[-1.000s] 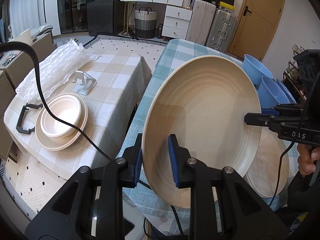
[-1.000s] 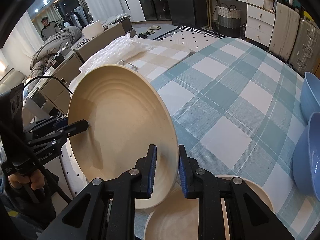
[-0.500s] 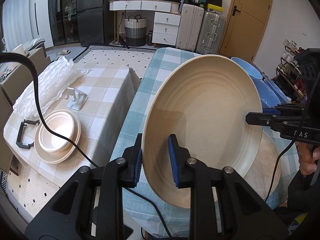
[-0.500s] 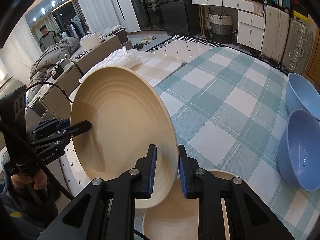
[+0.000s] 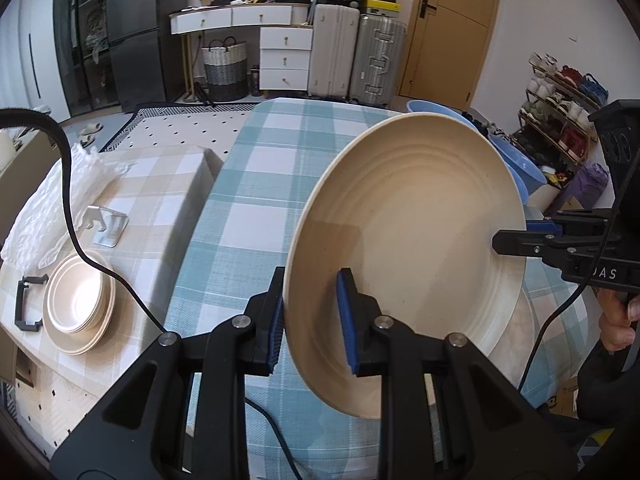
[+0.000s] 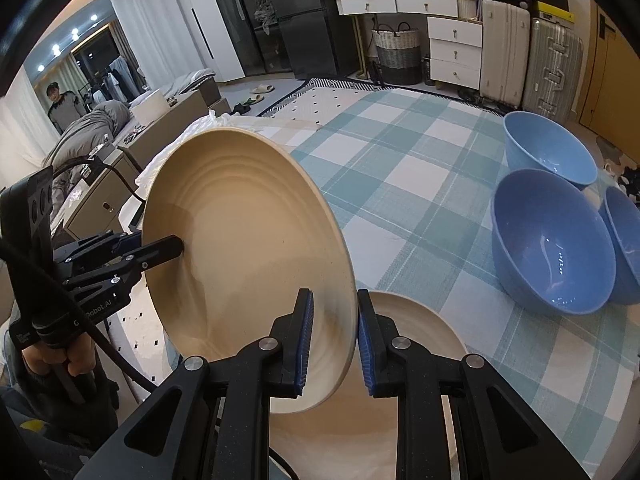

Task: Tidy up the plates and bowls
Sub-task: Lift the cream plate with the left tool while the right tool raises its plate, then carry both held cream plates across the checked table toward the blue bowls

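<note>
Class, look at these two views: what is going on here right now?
A person holds a gripper in each hand, and both grip one large beige plate by opposite rims: the left gripper near its lower edge, the right gripper on the other side. The plate is tilted, held above the teal checked table. Another beige plate lies below, three blue bowls sit nearby, and a stack of beige dishes waits on the tan table.

A large cream plate [image 5: 412, 240] with ringed steps inside stands tilted on edge in the air above the blue-checked bench [image 5: 248, 208]. A second cream plate [image 6: 416, 344] lies flat under it. Three blue bowls [image 6: 554, 240] sit grouped at the bench's far side. On the beige-checked bench, cream bowls are nested on plates [image 5: 80, 300]
</note>
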The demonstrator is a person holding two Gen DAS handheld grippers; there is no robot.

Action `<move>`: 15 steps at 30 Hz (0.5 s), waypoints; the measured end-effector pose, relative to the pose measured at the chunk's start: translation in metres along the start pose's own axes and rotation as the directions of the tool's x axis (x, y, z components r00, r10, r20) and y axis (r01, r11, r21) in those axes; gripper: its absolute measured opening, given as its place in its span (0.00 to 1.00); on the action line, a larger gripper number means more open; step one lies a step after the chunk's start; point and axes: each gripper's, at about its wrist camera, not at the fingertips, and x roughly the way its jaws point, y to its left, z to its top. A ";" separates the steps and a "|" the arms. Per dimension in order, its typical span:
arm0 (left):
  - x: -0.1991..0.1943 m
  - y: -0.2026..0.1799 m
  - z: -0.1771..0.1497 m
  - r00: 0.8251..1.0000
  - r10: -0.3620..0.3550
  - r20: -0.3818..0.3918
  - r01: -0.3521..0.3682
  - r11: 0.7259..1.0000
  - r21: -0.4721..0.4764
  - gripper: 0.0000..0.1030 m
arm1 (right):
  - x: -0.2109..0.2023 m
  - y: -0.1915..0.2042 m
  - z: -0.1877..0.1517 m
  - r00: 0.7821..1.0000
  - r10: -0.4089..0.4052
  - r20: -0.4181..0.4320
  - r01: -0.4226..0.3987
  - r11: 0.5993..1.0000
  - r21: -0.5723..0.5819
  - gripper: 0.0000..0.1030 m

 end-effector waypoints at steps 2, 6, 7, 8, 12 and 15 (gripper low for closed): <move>0.001 -0.010 0.001 1.000 -0.012 -0.004 0.012 1.000 0.011 0.20 | -0.006 -0.005 -0.005 1.000 -0.006 0.003 0.006 1.000 0.014 0.20; 0.005 -0.030 0.002 0.999 -0.032 -0.015 0.033 0.999 0.036 0.20 | -0.016 -0.015 -0.015 1.000 -0.024 0.004 0.024 0.999 0.042 0.20; 0.007 -0.034 0.002 0.999 -0.036 -0.019 0.036 0.998 0.042 0.20 | -0.018 -0.018 -0.019 1.000 -0.027 0.003 0.027 0.998 0.050 0.20; 0.008 -0.040 0.002 0.999 -0.041 -0.023 0.043 0.998 0.048 0.20 | -0.019 -0.021 -0.021 1.000 -0.028 0.000 0.028 0.998 0.058 0.20; 0.014 -0.054 0.001 0.998 -0.058 -0.040 0.060 0.996 0.070 0.20 | -0.026 -0.032 -0.035 0.999 -0.042 -0.007 0.043 0.995 0.091 0.20; 0.017 -0.062 0.000 0.996 -0.069 -0.050 0.073 0.994 0.085 0.20 | -0.029 -0.037 -0.043 0.999 -0.050 -0.009 0.051 0.993 0.110 0.20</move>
